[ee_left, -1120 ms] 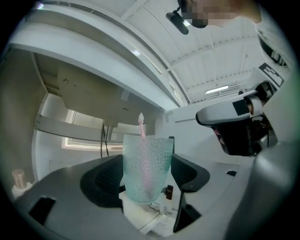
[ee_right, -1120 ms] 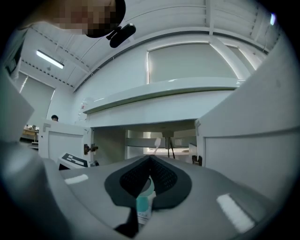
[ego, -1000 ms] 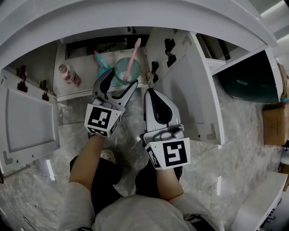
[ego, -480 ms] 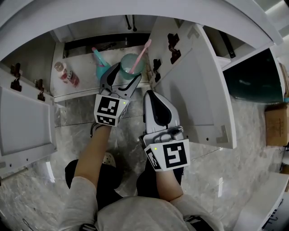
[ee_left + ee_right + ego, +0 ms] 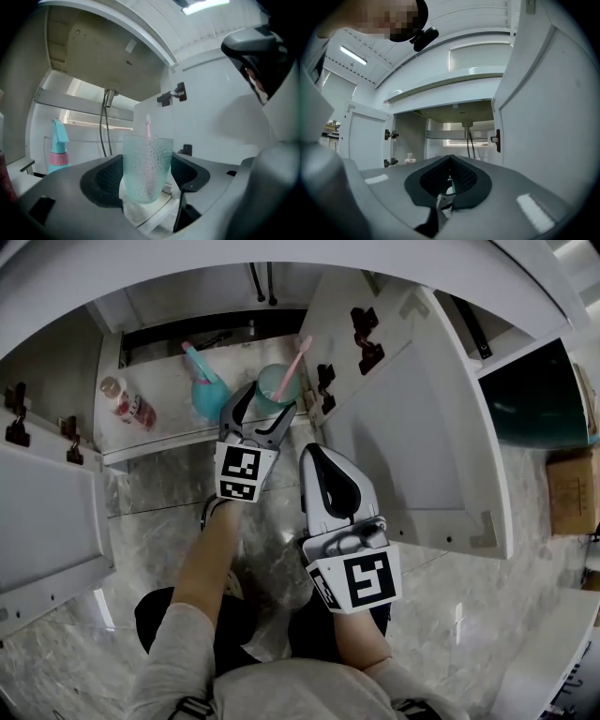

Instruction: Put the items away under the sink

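Clutter in the cabinet was sparse: a blue spray bottle (image 5: 202,390) stood just left of the cup (image 5: 278,385), a small pink-labelled bottle (image 5: 125,401) lay farther left, and dark hoses (image 5: 104,126) hung behind. The right door (image 5: 403,427) stood open close beside the cup. The left gripper (image 5: 266,404) pinched the teal cup upright at the near edge of the white cabinet floor (image 5: 159,432), its pink toothbrush (image 5: 292,360) head up, leaning far-right. The right gripper (image 5: 314,451) hung nearer, jaws pressed together on nothing, over the grey marble floor (image 5: 159,512).
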